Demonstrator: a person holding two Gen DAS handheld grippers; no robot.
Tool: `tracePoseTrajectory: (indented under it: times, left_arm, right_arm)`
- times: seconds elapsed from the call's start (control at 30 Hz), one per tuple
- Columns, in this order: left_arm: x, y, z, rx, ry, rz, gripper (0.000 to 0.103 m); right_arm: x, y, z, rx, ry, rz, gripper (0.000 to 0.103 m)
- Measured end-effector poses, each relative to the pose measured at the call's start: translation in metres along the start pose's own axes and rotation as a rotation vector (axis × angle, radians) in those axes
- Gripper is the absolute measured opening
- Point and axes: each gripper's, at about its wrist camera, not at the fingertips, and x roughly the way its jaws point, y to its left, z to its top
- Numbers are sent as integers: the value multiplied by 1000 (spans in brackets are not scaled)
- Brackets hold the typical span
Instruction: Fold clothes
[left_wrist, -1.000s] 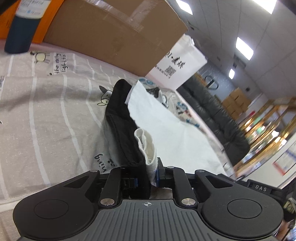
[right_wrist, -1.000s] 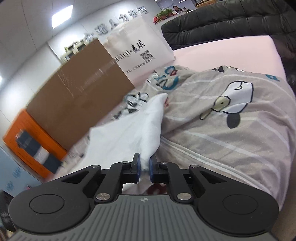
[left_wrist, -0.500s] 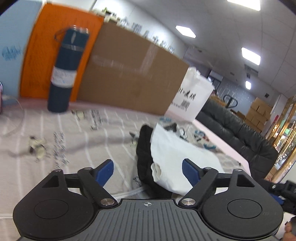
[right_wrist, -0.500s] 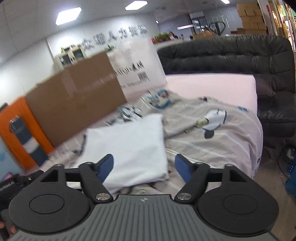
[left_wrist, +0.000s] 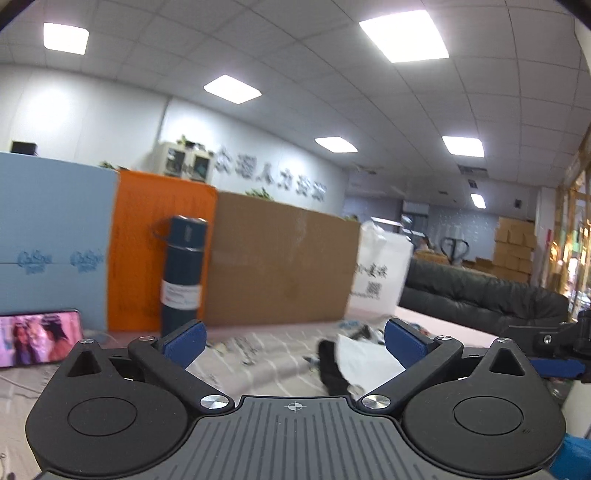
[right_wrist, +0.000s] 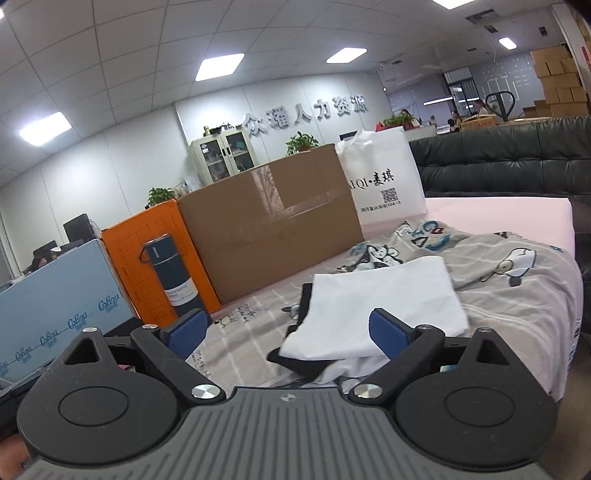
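Observation:
A folded white garment (right_wrist: 380, 306) with a black part (right_wrist: 295, 360) showing along its left and front edges lies on the grey cartoon-print sheet (right_wrist: 517, 273). It also shows in the left wrist view (left_wrist: 365, 356), with the black edge (left_wrist: 330, 363) at its left. My left gripper (left_wrist: 293, 341) is open and empty, raised and back from the garment. My right gripper (right_wrist: 286, 330) is open and empty, also pulled back, with the garment beyond its right finger.
Behind the sheet stand a brown cardboard box (right_wrist: 269, 218), an orange box (right_wrist: 147, 258), a blue box (right_wrist: 55, 295), a dark blue flask (right_wrist: 171, 277) and a white bag (right_wrist: 384, 184). A phone (left_wrist: 37, 338) lies at left. A black sofa (right_wrist: 498, 166) is at right.
Both grippers let go of the garment, opened wide and drew back and up. The white garment now lies flat and folded on the sheet.

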Motion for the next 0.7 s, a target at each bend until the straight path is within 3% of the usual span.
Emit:
tracePoseTrajectory:
  times: [0.2,0.43,0.7]
  left_arm:
    - [22,11,-12,-13,-56,63,103]
    - [40,11,-40,13,-102,111,103]
    - [27,15,-52,46,-156,155,103]
  right_arm:
    - [35,28,-30,-32,-59,-24,102]
    - [81,29,-57,-108,-181,-241,102]
    - [89,27,-74,-182,-330,-414,103]
